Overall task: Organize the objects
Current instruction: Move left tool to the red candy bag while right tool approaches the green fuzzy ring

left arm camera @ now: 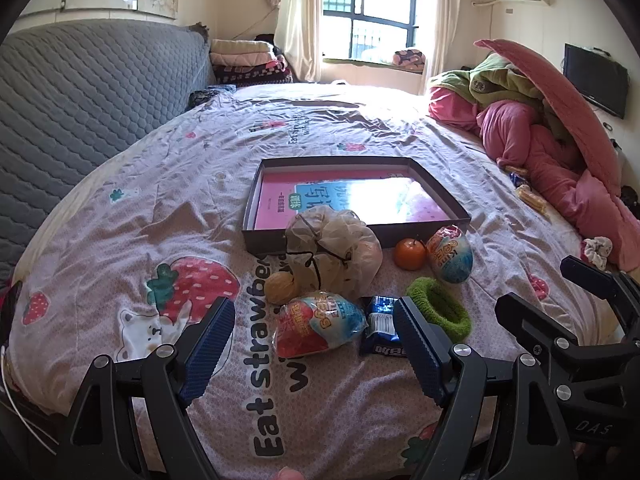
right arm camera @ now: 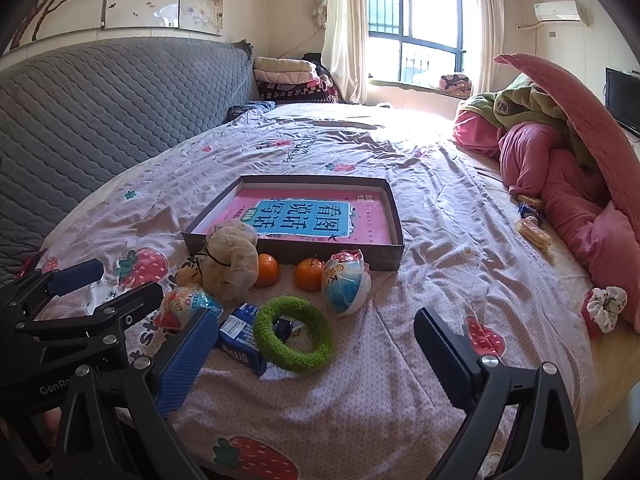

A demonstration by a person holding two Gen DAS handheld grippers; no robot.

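Both claws, left [left arm camera: 314, 340] and right [right arm camera: 312, 344], agape.

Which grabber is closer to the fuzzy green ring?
Right. The green ring lies between the open fingers of the right gripper, close ahead. The left gripper, also open, sits beside it, with the ring just outside its right finger.

A strawberry-print quilted bed cover [right arm camera: 400, 360] carries everything. Ahead of the grippers lie a shallow dark cardboard box [right arm camera: 394, 216], two oranges [right arm camera: 309, 274], and a green knitted ring [right arm camera: 294, 334].
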